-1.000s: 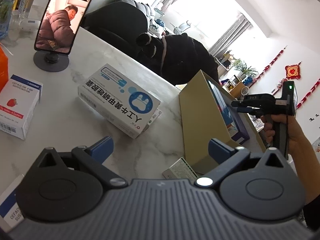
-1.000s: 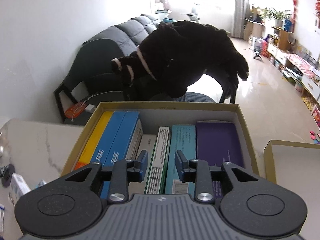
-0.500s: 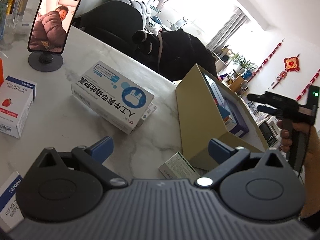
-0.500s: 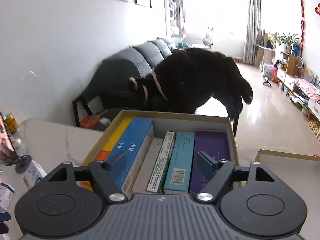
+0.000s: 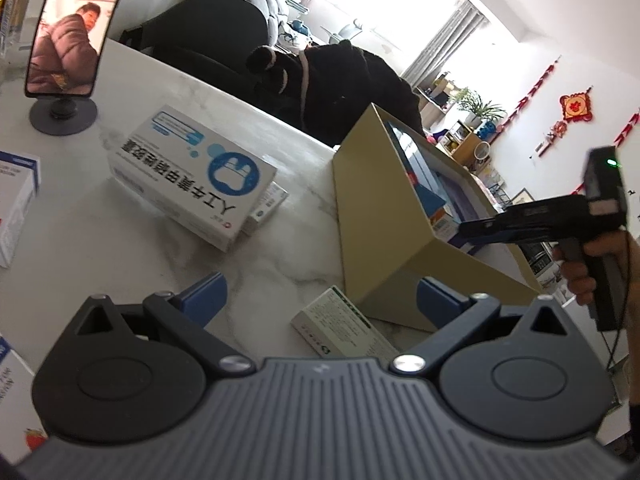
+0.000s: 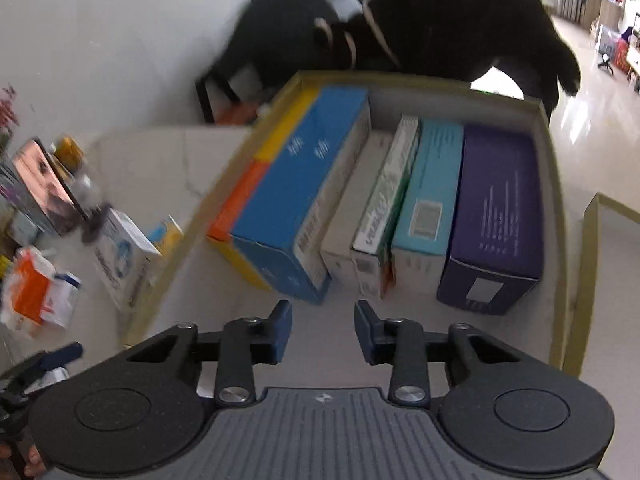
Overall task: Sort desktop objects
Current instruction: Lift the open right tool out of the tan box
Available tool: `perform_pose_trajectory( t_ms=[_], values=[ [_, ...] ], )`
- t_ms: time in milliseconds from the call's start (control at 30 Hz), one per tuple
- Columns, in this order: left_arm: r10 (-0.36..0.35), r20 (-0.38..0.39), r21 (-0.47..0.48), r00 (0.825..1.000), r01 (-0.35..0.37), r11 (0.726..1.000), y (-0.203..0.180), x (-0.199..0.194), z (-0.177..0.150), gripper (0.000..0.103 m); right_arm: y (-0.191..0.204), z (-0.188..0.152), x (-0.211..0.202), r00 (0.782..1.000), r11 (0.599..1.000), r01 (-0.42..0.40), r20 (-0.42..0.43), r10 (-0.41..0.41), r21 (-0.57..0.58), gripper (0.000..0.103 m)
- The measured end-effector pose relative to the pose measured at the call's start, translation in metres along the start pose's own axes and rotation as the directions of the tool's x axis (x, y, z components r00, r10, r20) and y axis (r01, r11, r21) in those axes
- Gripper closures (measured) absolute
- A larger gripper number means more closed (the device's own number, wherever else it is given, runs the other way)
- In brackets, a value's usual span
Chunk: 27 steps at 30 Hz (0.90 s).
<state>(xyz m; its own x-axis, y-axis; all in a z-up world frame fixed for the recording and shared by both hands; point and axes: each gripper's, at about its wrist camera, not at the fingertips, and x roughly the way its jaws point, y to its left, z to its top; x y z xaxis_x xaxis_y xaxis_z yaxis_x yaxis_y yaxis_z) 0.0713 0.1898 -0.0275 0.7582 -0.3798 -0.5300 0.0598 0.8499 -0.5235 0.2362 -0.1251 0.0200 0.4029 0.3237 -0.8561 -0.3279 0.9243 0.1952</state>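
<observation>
Two grippers work over a marble surface (image 5: 80,248). The right gripper (image 6: 323,334), over the cardboard box (image 6: 558,216) of packed medicine cartons, has just narrowed its jaws on nothing: drop finished. The left gripper (image 5: 318,294), jaws spread, hovers above a small white carton (image 5: 340,326).

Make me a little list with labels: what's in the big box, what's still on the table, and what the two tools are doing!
In the box: blue pack, teal pack, purple pack, all standing side by side
On the table: white pack with a blue bear, small green-edged pack
Left tool: open, empty, over the small pack
Right tool: just closing, nearly shut, nothing between its tips, above the box
</observation>
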Motion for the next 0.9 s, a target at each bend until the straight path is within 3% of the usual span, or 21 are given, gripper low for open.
perform_pose_trajectory(
  t_ms=[200,333,533,633,700,800,900],
  values=[
    [0.012,-0.013,-0.004,1.000,-0.012,1.000,0.002,0.002,-0.001,0.000,-0.001,0.009,0.032,0.997,0.999,0.041,-0.070,-0.042,-0.009,0.077],
    [0.021,-0.008,-0.011,1.000,-0.021,1.000,0.005,0.001,0.001,0.000,-0.004,0.019,0.041,0.994,0.996,0.093,-0.054,-0.092,0.008,0.080],
    [0.032,-0.004,-0.025,0.999,-0.032,0.999,0.010,0.001,0.002,0.000,-0.019,0.021,0.044,0.997,0.987,0.071,0.016,-0.074,0.146,0.078],
    [0.044,0.000,-0.025,0.999,-0.044,0.999,0.012,-0.002,0.003,0.000,-0.023,0.015,0.034,0.998,0.980,0.012,0.057,-0.024,0.197,0.060],
    [0.057,0.008,-0.029,0.998,-0.057,0.998,0.014,-0.004,0.005,0.000,-0.019,0.007,0.023,0.994,0.979,0.010,0.108,-0.032,0.203,0.040],
    [0.081,0.020,-0.036,0.997,-0.080,0.996,0.018,-0.009,0.009,0.000,-0.010,-0.009,0.001,0.966,0.984,0.064,0.237,-0.104,0.168,0.018],
    [0.112,0.033,-0.032,0.993,-0.111,0.993,0.020,-0.016,0.012,0.000,-0.006,-0.029,-0.018,0.930,0.986,0.039,0.355,-0.096,0.163,0.004]
  ],
)
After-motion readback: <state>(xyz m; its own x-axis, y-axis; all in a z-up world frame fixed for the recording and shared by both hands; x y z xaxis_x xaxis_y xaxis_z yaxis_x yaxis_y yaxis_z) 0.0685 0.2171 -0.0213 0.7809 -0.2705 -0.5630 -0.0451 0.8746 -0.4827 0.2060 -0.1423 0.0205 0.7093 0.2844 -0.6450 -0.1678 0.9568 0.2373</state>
